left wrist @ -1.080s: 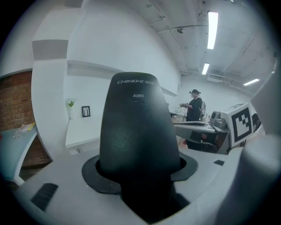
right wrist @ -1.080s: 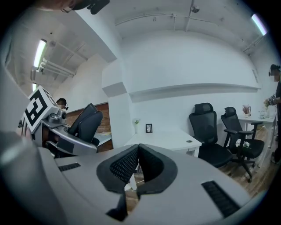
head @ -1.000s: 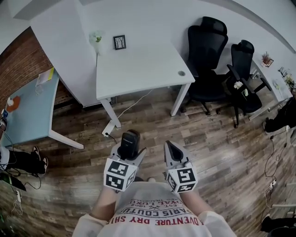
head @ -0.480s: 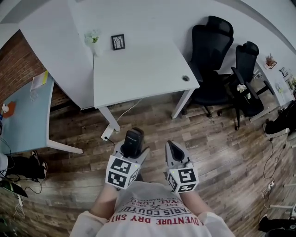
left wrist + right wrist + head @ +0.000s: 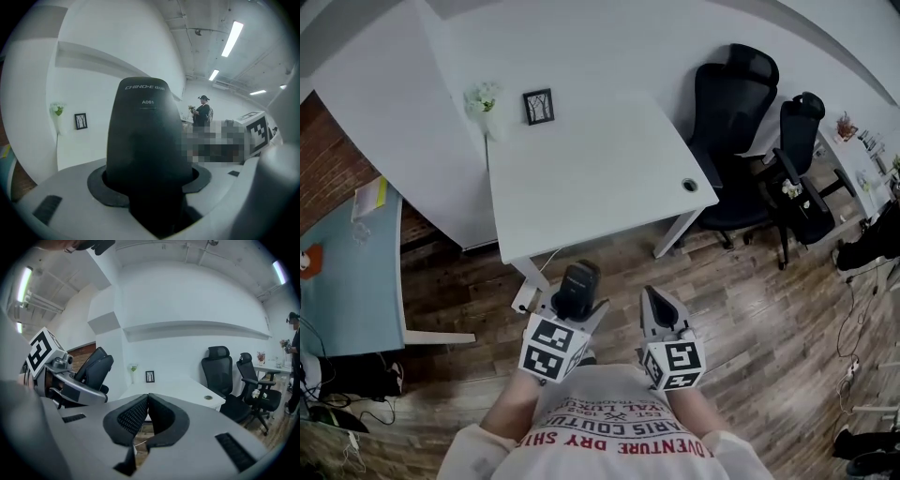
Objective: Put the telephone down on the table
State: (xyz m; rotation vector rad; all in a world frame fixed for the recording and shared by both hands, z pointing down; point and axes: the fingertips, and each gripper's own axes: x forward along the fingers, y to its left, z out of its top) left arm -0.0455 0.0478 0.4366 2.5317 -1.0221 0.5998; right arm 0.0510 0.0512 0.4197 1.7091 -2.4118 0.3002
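My left gripper [image 5: 577, 302] is shut on a black telephone handset [image 5: 578, 285], held upright over the wooden floor just short of the white table [image 5: 581, 169]. In the left gripper view the handset [image 5: 146, 140] fills the middle, wedged between the two jaws. My right gripper [image 5: 656, 306] is beside it to the right, shut with nothing in it; in the right gripper view its black pads [image 5: 138, 417] meet at the tips. The table [image 5: 178, 389] lies straight ahead there.
A small framed picture [image 5: 538, 106] and a little plant [image 5: 485, 98] stand at the table's far left. Two black office chairs [image 5: 741, 122] stand to its right. A pale blue table [image 5: 352, 272] is at the left. A person [image 5: 203, 111] stands far off.
The white table has come nearer and lower in the head view, as I have moved toward it. Both grippers hold the same pose, the handset still gripped.
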